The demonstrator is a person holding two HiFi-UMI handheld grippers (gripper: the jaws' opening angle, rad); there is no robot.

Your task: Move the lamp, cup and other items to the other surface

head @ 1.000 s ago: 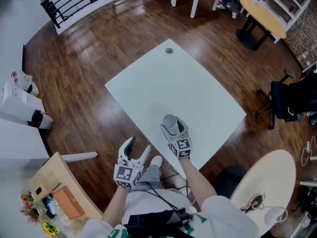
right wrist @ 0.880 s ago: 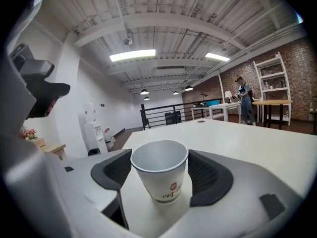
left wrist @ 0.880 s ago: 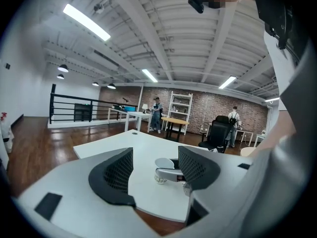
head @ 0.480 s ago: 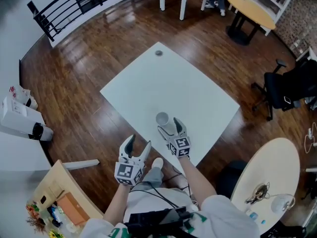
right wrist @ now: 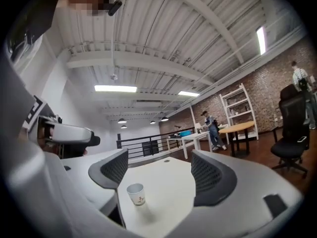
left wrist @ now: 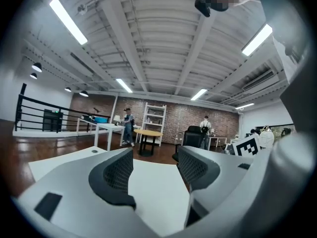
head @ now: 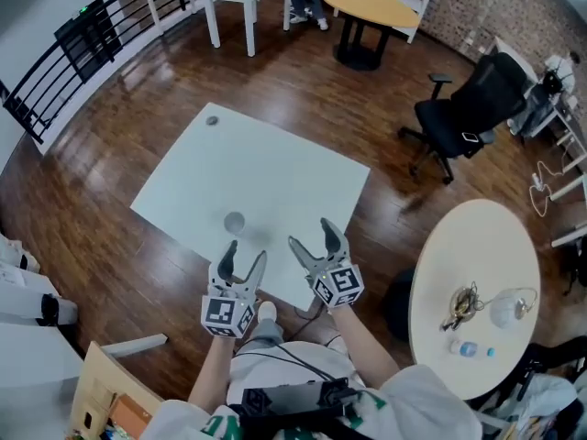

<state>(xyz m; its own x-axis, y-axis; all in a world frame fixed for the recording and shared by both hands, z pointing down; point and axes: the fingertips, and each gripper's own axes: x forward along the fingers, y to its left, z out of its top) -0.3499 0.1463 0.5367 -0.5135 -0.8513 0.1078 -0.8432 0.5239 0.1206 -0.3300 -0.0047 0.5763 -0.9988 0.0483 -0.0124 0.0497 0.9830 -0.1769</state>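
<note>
A white paper cup (head: 234, 222) stands upright on the white square table (head: 275, 172) near its front edge. In the right gripper view the cup (right wrist: 135, 194) sits low on the table ahead of the left jaw and apart from it. My right gripper (head: 312, 234) hangs back from the table edge, open. Its jaws have just been closing a little after spreading wide, with nothing between them. My left gripper (head: 244, 253) is beside it, open and empty (left wrist: 156, 167). On the round table (head: 495, 236) at the right lie a white lamp (head: 505, 311), a small bottle (head: 462, 347) and a tangle of cord (head: 461, 302).
A small grey disc (head: 212, 120) lies at the square table's far corner. A black office chair (head: 463, 110) stands behind the round table. A round wooden table (head: 371, 6), white tables and a black railing (head: 64, 53) line the back. A wooden shelf (head: 101, 401) is at the lower left.
My right gripper was round the cup; it has let go and drawn back and up, leaving the cup on the table. The left gripper rose too. The view swung right.
</note>
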